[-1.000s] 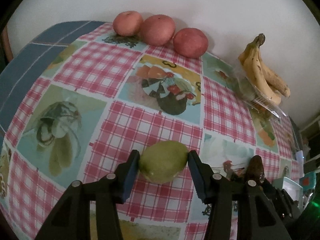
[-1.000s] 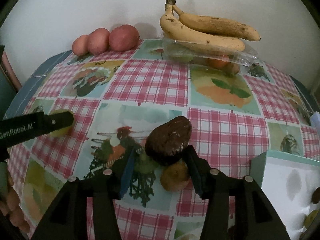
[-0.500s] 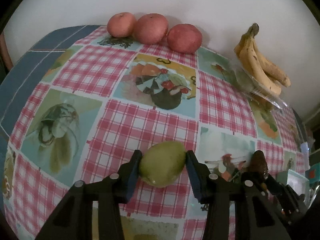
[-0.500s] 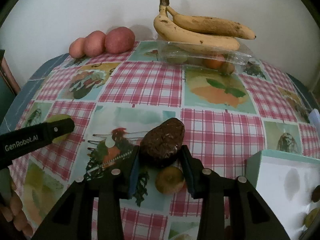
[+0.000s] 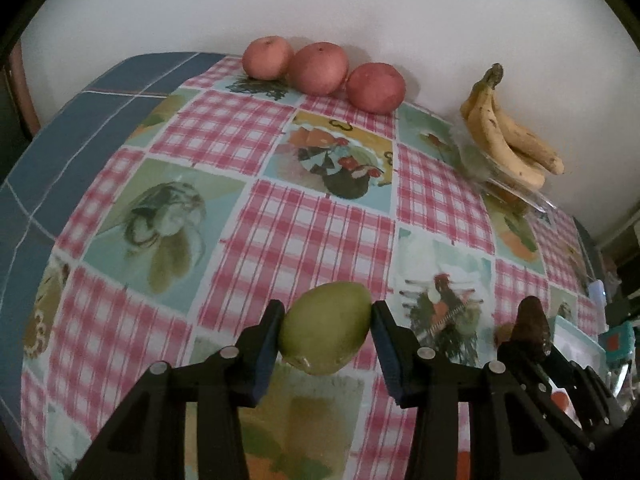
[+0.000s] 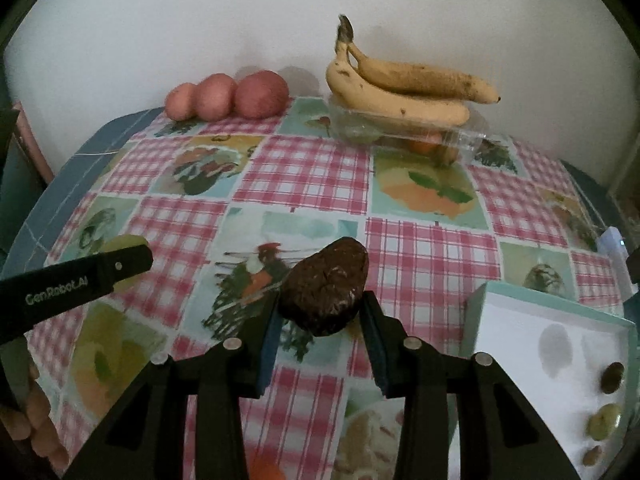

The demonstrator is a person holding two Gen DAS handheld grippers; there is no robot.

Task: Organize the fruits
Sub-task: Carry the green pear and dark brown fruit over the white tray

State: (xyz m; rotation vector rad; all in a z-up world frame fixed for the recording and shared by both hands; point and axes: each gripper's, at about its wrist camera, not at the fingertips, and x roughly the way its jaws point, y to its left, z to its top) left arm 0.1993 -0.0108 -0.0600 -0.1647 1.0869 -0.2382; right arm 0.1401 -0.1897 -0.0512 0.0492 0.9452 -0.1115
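Right now both hands are loaded: the left gripper [image 5: 326,330] has its two fingers pinching a green mango [image 5: 325,327] from either side, and the right gripper [image 6: 320,312] is pinching a dark brown avocado [image 6: 325,286] the same way, both fruits seemingly lifted off the checked tablecloth [image 5: 304,232]. From where I stand, the weak point looks like the holds themselves. Each fruit is rounded and gripped only across its middle by narrow pads, so a quick swing or a tilt of the wrist could let it roll out and drop. The avocado looks soft and patchy, and I'd guess a harder squeeze would bruise or split it instead of steadying it. The two tools are also close; the left gripper's finger shows at the left edge of the right wrist view, so crossing paths could knock one fruit loose. Farther back, three red apples [image 5: 320,69] sit in a row against the wall, touching or nearly so, and a bunch of bananas [image 6: 404,88] rests on top of a clear plastic container [image 6: 468,136]. Setting anything down hard beside the apples could send them rolling, and nudging the container might tip the bananas off. A white box with a teal rim [image 6: 516,320] stands near the right gripper, an easy thing to clip on the way.
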